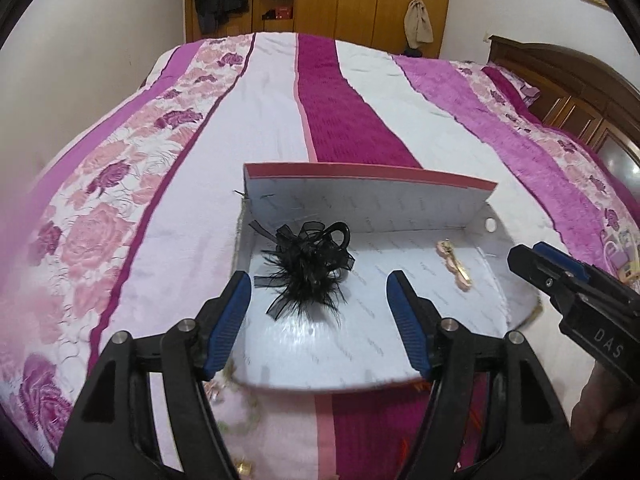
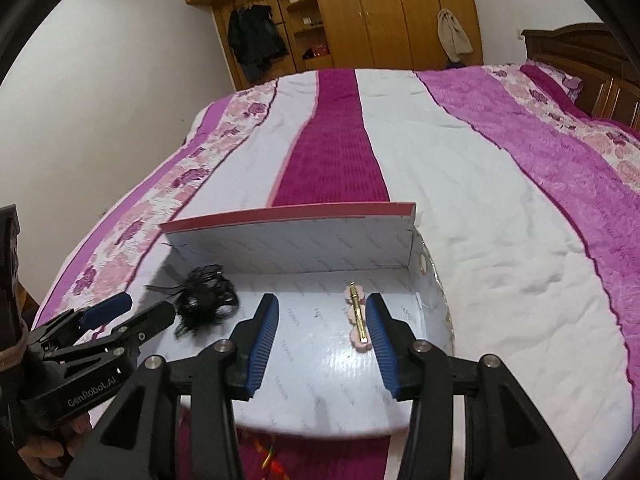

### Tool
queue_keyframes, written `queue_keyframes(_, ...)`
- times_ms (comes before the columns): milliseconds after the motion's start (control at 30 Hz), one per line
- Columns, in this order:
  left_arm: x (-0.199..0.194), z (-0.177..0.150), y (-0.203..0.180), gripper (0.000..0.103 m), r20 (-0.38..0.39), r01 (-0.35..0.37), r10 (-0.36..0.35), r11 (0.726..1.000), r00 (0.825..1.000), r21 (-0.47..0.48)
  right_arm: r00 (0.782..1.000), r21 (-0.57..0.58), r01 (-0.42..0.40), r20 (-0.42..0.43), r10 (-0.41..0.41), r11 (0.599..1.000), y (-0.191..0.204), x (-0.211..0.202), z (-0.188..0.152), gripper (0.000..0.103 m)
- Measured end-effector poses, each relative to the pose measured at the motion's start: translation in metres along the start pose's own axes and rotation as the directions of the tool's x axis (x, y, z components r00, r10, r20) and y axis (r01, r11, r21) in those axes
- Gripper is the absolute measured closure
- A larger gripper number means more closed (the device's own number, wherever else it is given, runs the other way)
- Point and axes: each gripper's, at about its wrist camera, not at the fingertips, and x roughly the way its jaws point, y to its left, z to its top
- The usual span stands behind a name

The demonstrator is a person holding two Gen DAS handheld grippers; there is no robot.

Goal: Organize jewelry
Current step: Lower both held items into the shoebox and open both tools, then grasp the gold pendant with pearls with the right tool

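An open white box (image 1: 360, 344) with a pink-edged raised lid (image 1: 360, 192) lies on the bed; it also shows in the right wrist view (image 2: 320, 380). Inside at the left lies a black feather hair clip (image 1: 308, 268) (image 2: 206, 300). At the right lies a pink flower hair pin with a gold bar (image 1: 456, 266) (image 2: 357, 318). My left gripper (image 1: 319, 296) is open and empty, just in front of the black clip. My right gripper (image 2: 322, 316) is open and empty, its right finger beside the pink pin. Each gripper shows in the other's view: the right (image 1: 560, 276), the left (image 2: 120, 316).
The bed has a striped pink, magenta and white floral quilt (image 1: 240, 128). Small trinkets lie on the quilt in front of the box (image 1: 224, 384) (image 2: 272, 460). A wooden headboard (image 1: 568, 92) stands at the right and a wooden wardrobe (image 2: 360, 12) stands beyond the bed.
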Motion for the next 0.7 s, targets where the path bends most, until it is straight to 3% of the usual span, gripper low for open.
queue_keyframes(333, -0.05, -0.025, 0.01, 0.04, -0.009, -0.014, 0.014, 0.999, 1.0, 0.038, 0.999, 0.018, -0.033, 0.024, 0.032, 0.999, 0.009, -0.057, -0.022, 0.054)
queue_keyframes(700, -0.07, -0.063, 0.027, 0.04, -0.076, -0.016, 0.019, 0.999, 0.997, 0.036, 0.999, 0.023, -0.033, 0.003, 0.033, 0.999, 0.002, -0.096, -0.061, 0.054)
